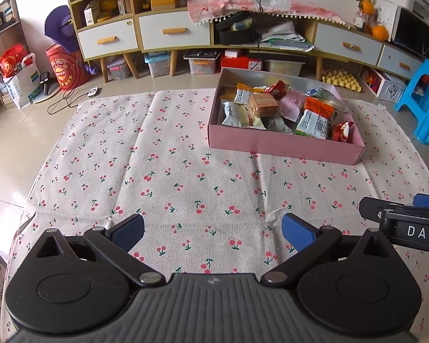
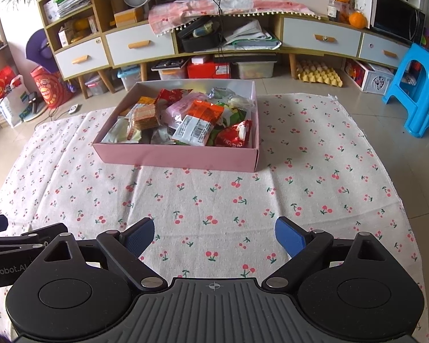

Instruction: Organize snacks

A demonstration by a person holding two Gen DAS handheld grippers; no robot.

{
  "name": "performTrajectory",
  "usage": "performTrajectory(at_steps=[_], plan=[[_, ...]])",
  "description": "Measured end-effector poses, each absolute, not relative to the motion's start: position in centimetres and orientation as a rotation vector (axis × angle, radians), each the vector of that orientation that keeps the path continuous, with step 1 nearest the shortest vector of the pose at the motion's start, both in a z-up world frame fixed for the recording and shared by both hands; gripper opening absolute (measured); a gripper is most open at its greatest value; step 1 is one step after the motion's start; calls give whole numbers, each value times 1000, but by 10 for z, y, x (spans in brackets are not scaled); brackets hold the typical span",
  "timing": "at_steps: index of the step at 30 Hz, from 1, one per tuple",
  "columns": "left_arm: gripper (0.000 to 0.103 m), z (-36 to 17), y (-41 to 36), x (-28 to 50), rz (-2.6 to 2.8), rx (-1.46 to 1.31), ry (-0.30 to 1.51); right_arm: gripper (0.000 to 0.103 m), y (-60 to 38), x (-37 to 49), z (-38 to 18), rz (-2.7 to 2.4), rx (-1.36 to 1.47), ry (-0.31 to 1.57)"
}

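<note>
On the cherry-print cloth (image 2: 214,200) the pink box (image 2: 174,155) brims with snacks (image 2: 197,120), both grippers' jaws apart and empty, so reach slowly for one top packet

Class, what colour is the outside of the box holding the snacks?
Pink; the box shows best in the right wrist view.

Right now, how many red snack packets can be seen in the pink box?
2. One red packet lies at the near right corner of the pink box; another lies near the far side. Others may be hidden underneath.
</note>
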State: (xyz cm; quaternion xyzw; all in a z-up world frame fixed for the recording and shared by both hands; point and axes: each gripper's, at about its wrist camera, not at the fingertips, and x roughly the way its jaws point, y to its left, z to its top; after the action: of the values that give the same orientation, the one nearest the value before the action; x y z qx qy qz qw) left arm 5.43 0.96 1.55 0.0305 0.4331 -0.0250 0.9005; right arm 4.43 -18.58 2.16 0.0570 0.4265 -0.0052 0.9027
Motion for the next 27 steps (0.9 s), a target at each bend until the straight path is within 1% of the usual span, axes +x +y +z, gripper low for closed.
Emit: performTrajectory(at_steps=[27], plan=[[103,15,7,52,-59,64,903,93,-182,44,20,-5,116,888]])
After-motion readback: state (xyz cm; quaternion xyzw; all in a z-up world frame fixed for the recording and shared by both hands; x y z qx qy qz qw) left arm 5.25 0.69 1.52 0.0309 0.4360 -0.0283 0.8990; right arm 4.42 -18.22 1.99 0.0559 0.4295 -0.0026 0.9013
